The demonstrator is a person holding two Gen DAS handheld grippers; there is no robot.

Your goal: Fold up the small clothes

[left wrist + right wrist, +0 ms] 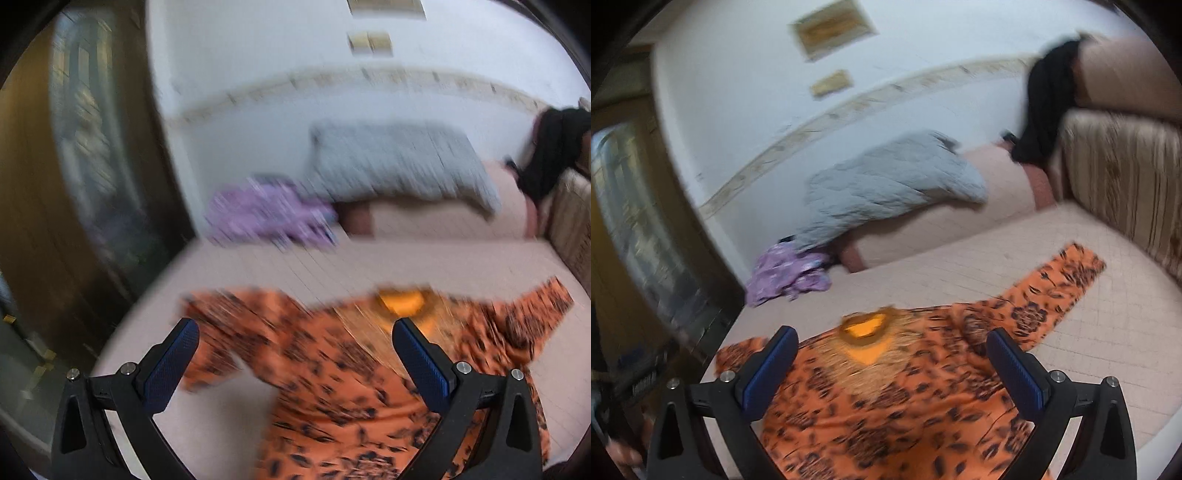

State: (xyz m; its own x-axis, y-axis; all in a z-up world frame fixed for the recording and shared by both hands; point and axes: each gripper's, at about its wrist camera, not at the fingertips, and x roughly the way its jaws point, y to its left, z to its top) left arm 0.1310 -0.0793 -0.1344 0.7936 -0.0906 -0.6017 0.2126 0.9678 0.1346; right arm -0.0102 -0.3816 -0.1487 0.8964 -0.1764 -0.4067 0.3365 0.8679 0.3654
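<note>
While both grippers gape, orange garment lies spread beneath

Right hand-held gripper wide open, blue pads spread over orange black-patterned garment, nothing gripped. Garment spread flat on pale bed, gold-trimmed neckline facing up, one sleeve stretched out to the right. Purple cloth bunched near the wall, just beside grey quilted pillow. Black cloth draped over striped headboard. Frame motion-blurred
</note>
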